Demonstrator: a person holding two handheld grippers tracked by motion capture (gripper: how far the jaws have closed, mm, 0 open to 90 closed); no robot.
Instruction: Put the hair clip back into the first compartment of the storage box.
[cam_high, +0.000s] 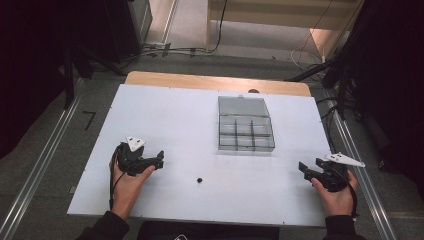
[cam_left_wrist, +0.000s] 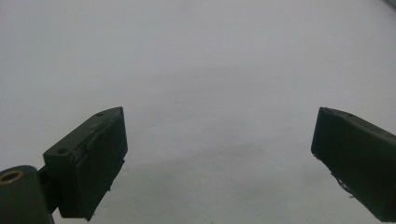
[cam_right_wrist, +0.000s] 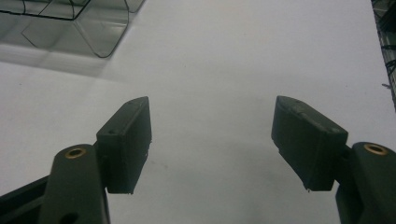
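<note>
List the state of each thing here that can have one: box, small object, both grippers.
Clear compartment box: lid open and standing up at the back; compartments look empty.
Small black object: loose on the white table, untouched.
Left gripper: open, empty.
Right gripper: open, empty.
</note>
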